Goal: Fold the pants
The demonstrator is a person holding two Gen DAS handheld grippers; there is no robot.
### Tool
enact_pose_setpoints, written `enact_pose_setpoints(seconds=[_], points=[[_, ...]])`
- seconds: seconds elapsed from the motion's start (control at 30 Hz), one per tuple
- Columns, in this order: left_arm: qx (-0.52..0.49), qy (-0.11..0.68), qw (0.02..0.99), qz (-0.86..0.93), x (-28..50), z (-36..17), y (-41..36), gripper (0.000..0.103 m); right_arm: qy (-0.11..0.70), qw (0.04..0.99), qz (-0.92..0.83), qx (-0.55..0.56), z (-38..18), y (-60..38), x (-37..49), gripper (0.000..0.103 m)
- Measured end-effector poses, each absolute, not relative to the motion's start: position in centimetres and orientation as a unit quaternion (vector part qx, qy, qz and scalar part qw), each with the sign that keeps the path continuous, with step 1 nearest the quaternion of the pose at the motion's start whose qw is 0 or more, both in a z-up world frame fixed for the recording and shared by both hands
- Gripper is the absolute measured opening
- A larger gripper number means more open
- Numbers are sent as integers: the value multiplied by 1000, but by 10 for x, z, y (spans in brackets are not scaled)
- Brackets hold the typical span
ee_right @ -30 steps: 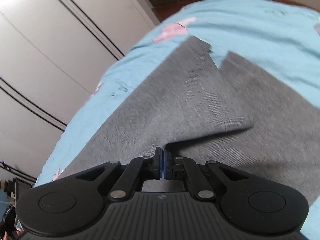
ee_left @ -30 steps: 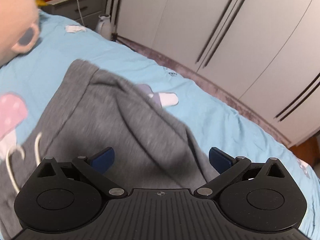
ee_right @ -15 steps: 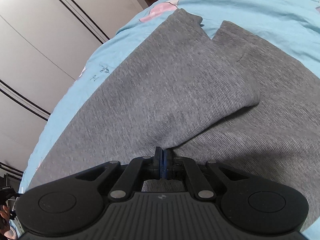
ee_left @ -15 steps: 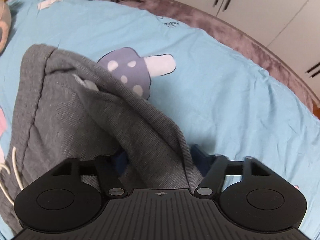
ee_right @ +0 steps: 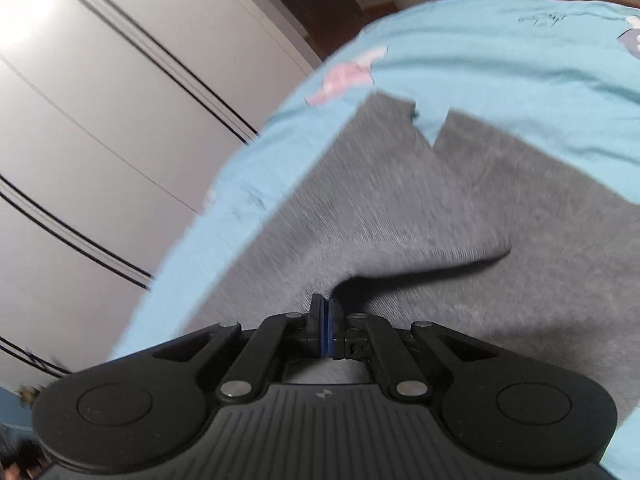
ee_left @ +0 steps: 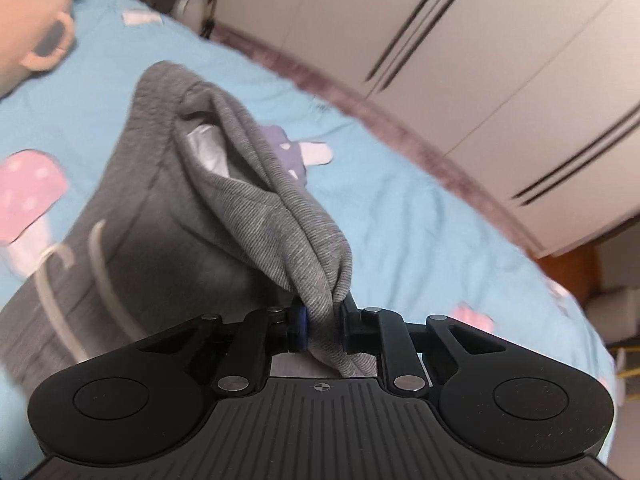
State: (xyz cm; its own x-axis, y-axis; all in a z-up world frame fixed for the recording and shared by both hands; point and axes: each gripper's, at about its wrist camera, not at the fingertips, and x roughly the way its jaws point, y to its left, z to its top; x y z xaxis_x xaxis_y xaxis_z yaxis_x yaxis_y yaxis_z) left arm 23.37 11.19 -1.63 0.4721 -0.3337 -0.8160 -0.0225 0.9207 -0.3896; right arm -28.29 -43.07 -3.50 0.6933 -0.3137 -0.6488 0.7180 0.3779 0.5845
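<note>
The grey pants (ee_left: pixel 168 216) lie on the blue bed (ee_left: pixel 420 216), barely begun: the left tool (ee_left: pixel 322 324) clenches a lifted waistband bunch, the right tool (ee_right: pixel 327 330) pinches a raised leg edge (no fold looks laid yet), and blur hides the far hems.

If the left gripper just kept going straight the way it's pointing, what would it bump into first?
The left gripper is already shut on a bunched fold of the grey pants, so that cloth is right in its path. Beyond it, probably the blue mushroom-print bedsheet, though depth is hard to judge.
</note>
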Motion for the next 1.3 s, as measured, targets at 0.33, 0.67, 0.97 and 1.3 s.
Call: enact_pose_setpoints(seconds=[0.33,0.67,0.97,1.3], points=[[-197,546,811,-74,87,-76,185,22,276,759,-355,471,-50,-438,-372,1],[-179,469,862,71,103,-69,236,97,278,747,-374,475,-80,-448,-379,5],[-203,458,864,50,104,-81,239,88,216,755,-351,510,-80,-449,-390,43],[-210,450,868,31,110,-88,237,89,193,753,-345,526,-68,-463,-391,59]])
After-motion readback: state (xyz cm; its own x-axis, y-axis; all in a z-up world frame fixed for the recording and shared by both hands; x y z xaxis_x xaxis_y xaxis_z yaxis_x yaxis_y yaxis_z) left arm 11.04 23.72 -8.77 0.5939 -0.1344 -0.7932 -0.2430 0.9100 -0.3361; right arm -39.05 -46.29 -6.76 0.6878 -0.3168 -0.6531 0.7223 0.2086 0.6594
